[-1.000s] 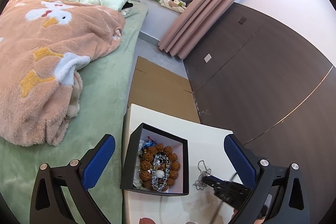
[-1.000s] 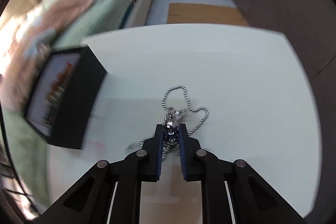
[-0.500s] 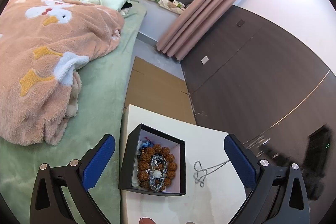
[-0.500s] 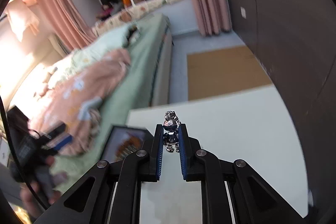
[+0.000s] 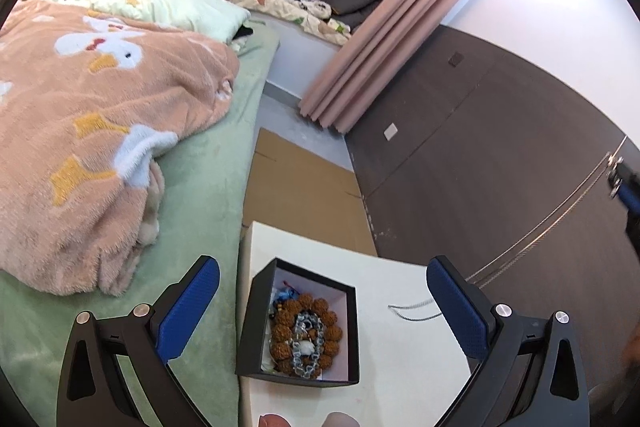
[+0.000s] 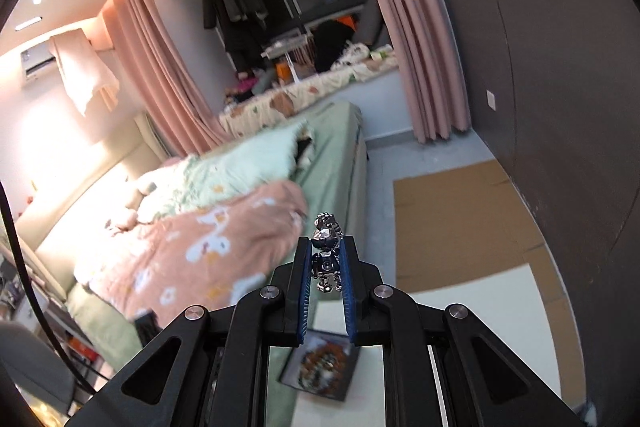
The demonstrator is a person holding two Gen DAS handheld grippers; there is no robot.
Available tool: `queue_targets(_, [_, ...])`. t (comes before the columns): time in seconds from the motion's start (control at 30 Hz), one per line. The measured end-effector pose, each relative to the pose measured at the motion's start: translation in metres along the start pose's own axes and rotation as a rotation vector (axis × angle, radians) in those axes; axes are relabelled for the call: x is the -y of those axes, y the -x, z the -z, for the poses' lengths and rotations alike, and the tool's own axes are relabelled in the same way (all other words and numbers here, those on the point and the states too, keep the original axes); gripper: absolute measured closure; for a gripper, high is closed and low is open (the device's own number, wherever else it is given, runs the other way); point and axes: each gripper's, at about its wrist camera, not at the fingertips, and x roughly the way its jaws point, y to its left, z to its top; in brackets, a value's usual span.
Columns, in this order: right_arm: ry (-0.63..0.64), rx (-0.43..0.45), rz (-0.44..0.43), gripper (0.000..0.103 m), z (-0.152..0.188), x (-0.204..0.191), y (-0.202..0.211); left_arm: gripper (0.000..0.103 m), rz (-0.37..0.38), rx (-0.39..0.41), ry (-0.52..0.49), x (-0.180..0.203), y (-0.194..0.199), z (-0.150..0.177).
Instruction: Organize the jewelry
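A black box (image 5: 256, 323) with a white lining stands on the white table (image 5: 400, 355); inside lie a brown bead bracelet (image 5: 332, 331) and a clear bead string. My left gripper (image 5: 322, 269) hovers open over the box, holding nothing. My right gripper (image 6: 325, 247) is shut on a small silver figure pendant (image 6: 326, 259), high above the table. In the left wrist view the right gripper (image 5: 626, 187) is at the right edge, and the silver chain (image 5: 540, 223) runs taut from it down to the tabletop, where its tail (image 5: 412, 309) rests beside the box. The box (image 6: 320, 371) shows blurred below the right fingers.
A bed with a green sheet (image 5: 200, 187) and a pink fleece blanket (image 5: 80, 107) borders the table's left side. Flat cardboard (image 5: 296, 187) lies on the floor beyond the table. A dark wall panel (image 5: 480, 147) and pink curtains (image 5: 380, 47) stand to the right.
The right gripper has risen high off the table with the pendant, drawing the chain from a loose heap into a taut line. The left gripper has stayed open over the box.
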Motion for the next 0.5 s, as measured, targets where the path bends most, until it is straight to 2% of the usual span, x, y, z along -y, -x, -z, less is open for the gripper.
queue_targets(0.23, [0.046, 0.028, -0.036, 0.088, -0.023, -0.04, 0.006, 0.0, 0.008, 0.033, 0.029, -0.008, 0.009, -0.006])
queue_targets(0.5, [0.058, -0.003, -0.111, 0.088, -0.017, -0.068, -0.012, 0.0, 0.011, 0.037, 0.04, -0.012, 0.012, -0.009])
